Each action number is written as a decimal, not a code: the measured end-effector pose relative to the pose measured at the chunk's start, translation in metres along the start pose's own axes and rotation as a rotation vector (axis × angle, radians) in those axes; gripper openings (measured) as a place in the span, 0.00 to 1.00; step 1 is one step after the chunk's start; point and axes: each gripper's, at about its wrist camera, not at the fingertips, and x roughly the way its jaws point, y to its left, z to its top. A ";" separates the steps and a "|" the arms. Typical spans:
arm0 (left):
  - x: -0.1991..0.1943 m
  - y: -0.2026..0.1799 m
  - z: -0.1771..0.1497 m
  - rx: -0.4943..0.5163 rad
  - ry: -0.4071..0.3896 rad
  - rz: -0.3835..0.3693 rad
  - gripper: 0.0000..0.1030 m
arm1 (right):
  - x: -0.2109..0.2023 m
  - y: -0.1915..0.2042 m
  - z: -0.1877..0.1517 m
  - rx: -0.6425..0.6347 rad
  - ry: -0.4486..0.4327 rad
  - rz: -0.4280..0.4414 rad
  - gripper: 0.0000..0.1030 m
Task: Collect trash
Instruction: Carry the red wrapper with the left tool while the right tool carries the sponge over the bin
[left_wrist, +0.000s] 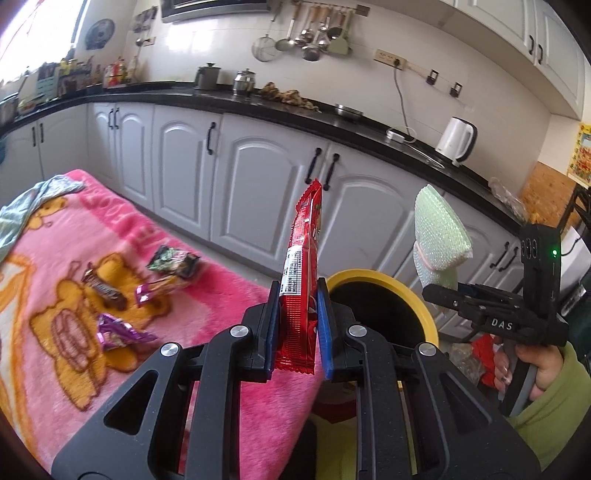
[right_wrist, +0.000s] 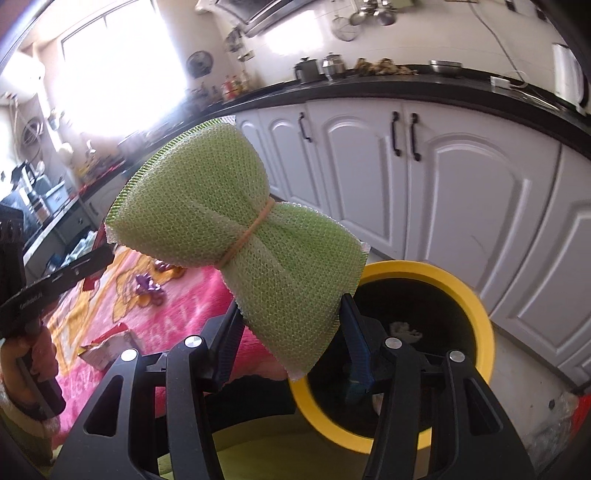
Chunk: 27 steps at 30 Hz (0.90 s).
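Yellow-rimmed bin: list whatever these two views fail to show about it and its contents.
- Left wrist view: the yellow-rimmed bin has a dark inside; the red wrapper and gripper arms cover its near rim.
- Right wrist view: the green mesh bundle and jaws hide the near-left rim; the pale scrap inside is too small to identify.

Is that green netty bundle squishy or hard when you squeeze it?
Probably squishy: the green mesh bundle pinches into a waist where a rubber band wraps it. It likely weighs little, standing up from the right hand-held gripper without drooping. Its bumpy netting looks unlikely to slip.
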 end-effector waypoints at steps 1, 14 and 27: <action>0.002 -0.004 0.001 0.006 0.002 -0.006 0.12 | -0.002 -0.005 0.000 0.010 -0.006 -0.006 0.48; 0.039 -0.060 -0.001 0.083 0.046 -0.075 0.12 | -0.018 -0.054 -0.008 0.124 -0.023 -0.070 0.49; 0.096 -0.095 -0.018 0.119 0.149 -0.123 0.13 | -0.006 -0.088 -0.020 0.232 0.018 -0.075 0.54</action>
